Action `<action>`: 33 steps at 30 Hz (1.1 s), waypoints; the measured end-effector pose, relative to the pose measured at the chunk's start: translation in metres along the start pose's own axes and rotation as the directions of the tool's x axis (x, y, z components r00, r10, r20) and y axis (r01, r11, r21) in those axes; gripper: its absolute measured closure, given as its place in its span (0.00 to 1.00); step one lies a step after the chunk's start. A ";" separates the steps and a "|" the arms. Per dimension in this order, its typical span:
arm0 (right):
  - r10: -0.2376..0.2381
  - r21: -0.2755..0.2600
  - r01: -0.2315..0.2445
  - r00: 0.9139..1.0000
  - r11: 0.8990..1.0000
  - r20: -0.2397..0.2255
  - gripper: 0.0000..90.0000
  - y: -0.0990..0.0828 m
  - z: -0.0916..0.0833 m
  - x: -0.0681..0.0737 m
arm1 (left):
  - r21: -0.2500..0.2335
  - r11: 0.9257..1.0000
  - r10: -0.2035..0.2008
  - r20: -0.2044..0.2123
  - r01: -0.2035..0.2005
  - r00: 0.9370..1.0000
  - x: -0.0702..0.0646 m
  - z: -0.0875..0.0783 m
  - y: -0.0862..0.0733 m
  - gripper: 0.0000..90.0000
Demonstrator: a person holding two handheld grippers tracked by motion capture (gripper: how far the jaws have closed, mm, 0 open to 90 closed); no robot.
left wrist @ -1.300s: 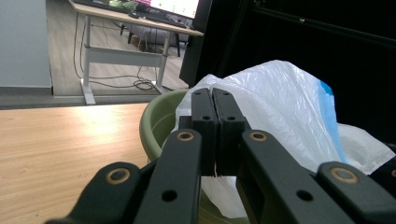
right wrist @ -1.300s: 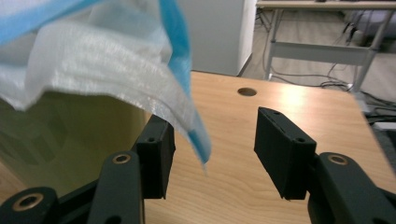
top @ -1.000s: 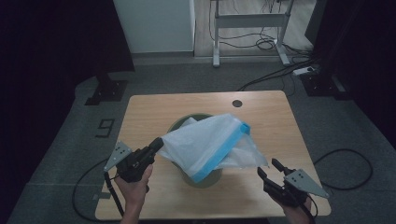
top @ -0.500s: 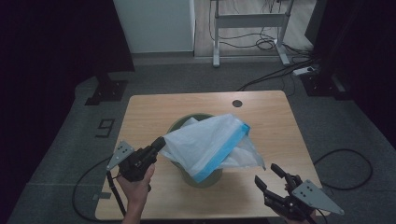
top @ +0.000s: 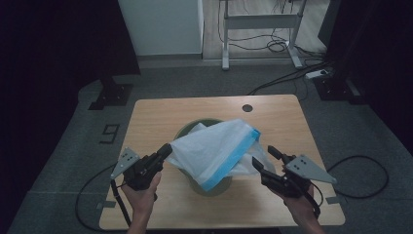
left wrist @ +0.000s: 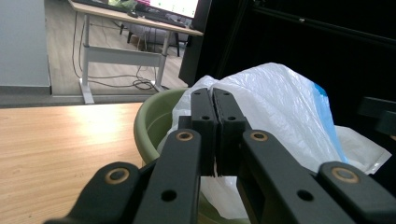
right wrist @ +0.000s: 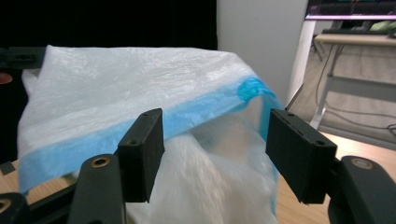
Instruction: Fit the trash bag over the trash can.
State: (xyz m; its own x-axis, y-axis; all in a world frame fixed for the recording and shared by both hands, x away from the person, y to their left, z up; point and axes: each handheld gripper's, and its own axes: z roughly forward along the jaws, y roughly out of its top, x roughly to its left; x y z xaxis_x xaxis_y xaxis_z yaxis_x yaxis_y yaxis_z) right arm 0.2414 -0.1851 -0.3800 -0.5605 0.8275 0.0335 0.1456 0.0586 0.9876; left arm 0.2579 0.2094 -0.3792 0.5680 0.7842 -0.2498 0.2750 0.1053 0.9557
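Observation:
A white plastic bag (top: 214, 148) with a blue band along its mouth is stretched above a green bowl (top: 187, 130) on the wooden table (top: 160, 112). My left gripper (top: 165, 148) is shut on the bag's left edge and holds it up. In the left gripper view the jaws (left wrist: 213, 93) meet on the white film (left wrist: 280, 102) over the bowl's rim (left wrist: 149, 121). My right gripper (top: 263, 155) is open beside the bag's right end. Its jaws have just been closing a little and press on nothing. The blue band (right wrist: 196, 109) lies just ahead of its gap (right wrist: 217, 130).
A round cable hole (top: 247, 107) sits near the table's far edge. Behind the table stand a white cabinet (top: 160, 24) and a desk frame (top: 260, 22) with cables. A black cable (top: 360, 170) loops on the floor at the right.
My right gripper dipped toward the table's front edge, then rose and moved in toward the bag's right end. The left gripper and the bag have stayed where they were.

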 end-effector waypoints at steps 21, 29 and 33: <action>0.069 0.110 -0.066 0.997 0.992 -0.025 0.50 -0.004 0.049 0.003 | 0.004 1.000 -0.008 0.015 0.008 1.000 0.001 0.000 -0.006 0.97; 0.161 0.088 -0.158 0.987 0.984 -0.029 0.73 -0.004 0.057 -0.007 | 0.012 1.000 0.004 0.029 -0.005 1.000 0.000 0.001 -0.007 0.97; 0.155 0.075 -0.153 0.988 0.985 -0.023 0.85 -0.003 0.060 -0.010 | 0.015 1.000 0.009 0.038 -0.010 0.999 0.000 0.002 -0.008 0.97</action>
State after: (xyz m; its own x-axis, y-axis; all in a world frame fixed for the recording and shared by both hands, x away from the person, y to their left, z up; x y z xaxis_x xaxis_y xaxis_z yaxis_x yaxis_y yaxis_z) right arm 0.2954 -0.1606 -0.3919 -0.5494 0.8137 0.1898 0.2902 -0.0272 0.9566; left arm 0.2568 0.2073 -0.3873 0.5992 0.7616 -0.2469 0.2815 0.0884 0.9555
